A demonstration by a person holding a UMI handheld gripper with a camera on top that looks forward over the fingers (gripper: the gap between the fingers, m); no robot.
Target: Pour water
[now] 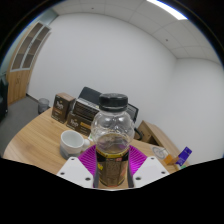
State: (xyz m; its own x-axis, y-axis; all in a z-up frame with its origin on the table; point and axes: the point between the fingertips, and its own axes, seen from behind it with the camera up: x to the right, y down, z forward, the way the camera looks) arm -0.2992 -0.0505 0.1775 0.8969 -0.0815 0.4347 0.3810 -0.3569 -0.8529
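Note:
A clear plastic bottle with a black cap and brownish liquid in its lower part stands upright between my gripper's fingers. Both purple pads press against its sides, so the gripper is shut on the bottle. The bottle is lifted above the round wooden table. A white cup sits on the table just left of the bottle and slightly beyond the fingers. The bottle's base is hidden between the fingers.
Dark boxes stand on the table behind the bottle. A brown box lies to the right, and a purple object sits farther right. A white wall rises behind, with a wooden door at the far left.

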